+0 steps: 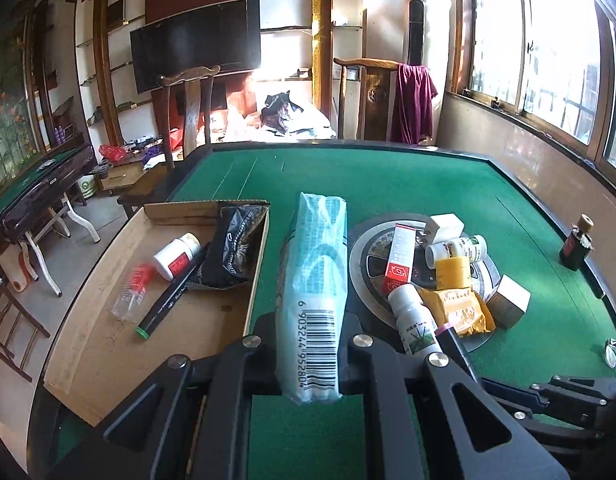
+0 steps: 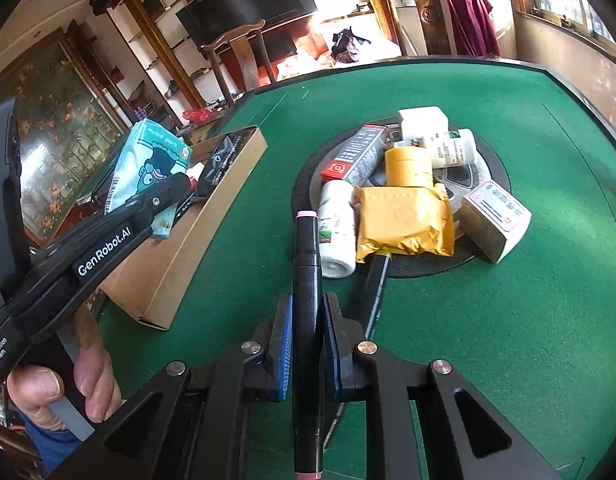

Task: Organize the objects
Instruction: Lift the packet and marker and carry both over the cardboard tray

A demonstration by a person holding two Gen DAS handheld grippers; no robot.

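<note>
My left gripper (image 1: 313,354) is shut on a light blue tissue pack (image 1: 316,280) with a barcode, held above the green table beside the cardboard box (image 1: 156,316). The pack also shows in the right wrist view (image 2: 148,172), over the box (image 2: 204,224). My right gripper (image 2: 308,340) is shut on a black marker with a pink cap (image 2: 307,280), held above the table near the pile. The box holds a white bottle (image 1: 176,256), a clear red-capped tube (image 1: 132,292), a black marker (image 1: 174,292) and a black pouch (image 1: 236,248).
A pile sits on the table's round centre disc (image 2: 491,160): red-and-grey box (image 2: 353,160), yellow jar (image 2: 407,168), orange packet (image 2: 403,224), white bottles (image 2: 339,232), small cartons (image 2: 495,220). A dark bottle (image 1: 575,244) stands at the right edge. Glasses (image 1: 615,352) lie nearby.
</note>
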